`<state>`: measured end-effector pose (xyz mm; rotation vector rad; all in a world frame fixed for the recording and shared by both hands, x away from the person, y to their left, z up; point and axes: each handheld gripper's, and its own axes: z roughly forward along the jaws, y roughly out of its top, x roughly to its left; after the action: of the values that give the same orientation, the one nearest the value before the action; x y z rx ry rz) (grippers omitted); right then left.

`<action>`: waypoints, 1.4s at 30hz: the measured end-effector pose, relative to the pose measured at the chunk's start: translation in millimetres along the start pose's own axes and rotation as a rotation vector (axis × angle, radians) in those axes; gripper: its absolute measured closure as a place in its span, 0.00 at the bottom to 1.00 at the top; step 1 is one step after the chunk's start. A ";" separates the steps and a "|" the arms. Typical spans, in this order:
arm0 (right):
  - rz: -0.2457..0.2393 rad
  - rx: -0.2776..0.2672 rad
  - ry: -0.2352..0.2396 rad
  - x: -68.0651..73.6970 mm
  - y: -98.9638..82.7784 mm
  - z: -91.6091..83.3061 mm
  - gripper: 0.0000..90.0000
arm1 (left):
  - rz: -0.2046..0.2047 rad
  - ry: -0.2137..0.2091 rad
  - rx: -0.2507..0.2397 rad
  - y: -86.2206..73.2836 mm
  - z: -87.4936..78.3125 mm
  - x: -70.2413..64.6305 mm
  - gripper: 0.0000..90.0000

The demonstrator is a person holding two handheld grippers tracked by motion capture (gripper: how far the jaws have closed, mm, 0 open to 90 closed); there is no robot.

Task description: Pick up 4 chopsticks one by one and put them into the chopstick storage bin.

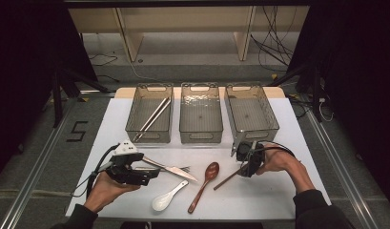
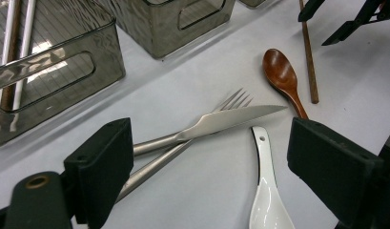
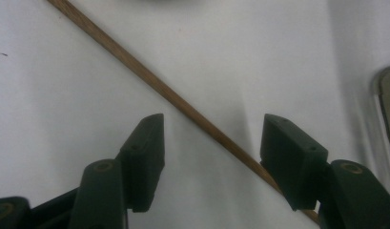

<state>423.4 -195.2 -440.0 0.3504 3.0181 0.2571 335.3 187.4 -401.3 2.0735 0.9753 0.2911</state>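
1. We see the chopstick, a thin wooden stick, lying flat on the white surface right of the centre, just in front of the right bin.
2. Our right hand-held gripper points down over the chopstick with its jaws partly apart, one on each side of the stick; the pads do not press on it.
3. The brown spoon lies just left of the chopstick, its bowl towards the bins.
4. Further left lie the white spoon, the knife and the fork; the knife crosses over the fork.
5. Our left hand-held gripper hangs low over the handle ends of the knife and fork, jaws wide apart and holding nothing.
6. Three clear bins stand in a row at the back; the left bin holds two pale sticks, and the middle bin stands between the others.
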 end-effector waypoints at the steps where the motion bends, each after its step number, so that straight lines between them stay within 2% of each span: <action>1: -0.005 0.002 0.004 -0.1 0.0 0.6 0.47 | -0.004 -0.001 -0.002 -0.6 0.8 -0.6 0.17; 6: -0.001 0.010 0.015 0.4 1.4 3.3 0.50 | 0.005 -0.004 0.007 -2.6 3.0 -2.0 0.17; 7: -0.014 0.006 0.016 -0.2 1.3 4.6 0.50 | 0.007 -0.005 0.006 -2.6 2.8 -2.2 0.17; 15: -0.013 0.040 0.024 -0.4 1.2 8.9 0.56 | 0.003 -0.001 0.008 -3.7 3.5 -1.2 0.17; 20: -0.013 0.034 0.021 -0.5 2.5 9.5 0.58 | 0.010 -0.007 0.009 -4.0 4.6 -2.2 0.17; 23: -0.012 0.069 0.020 -0.8 2.7 14.4 0.59 | 0.013 -0.009 0.011 -4.1 4.6 -2.4 0.17; 25: -0.008 0.066 0.028 -1.2 2.3 13.5 0.62 | 0.015 -0.008 0.010 -4.2 4.7 -2.5 0.17; 33: -0.037 0.081 0.028 5.6 0.6 12.3 0.74 | 0.027 -0.005 0.011 -4.1 3.8 -2.1 0.17; 42: -0.081 0.114 0.051 12.2 -5.6 9.9 0.84 | 0.034 -0.015 0.026 -4.8 6.0 -3.6 0.18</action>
<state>411.4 -196.2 -451.6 0.2325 3.0957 0.0897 333.3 183.1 -408.3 2.1145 0.9401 0.2808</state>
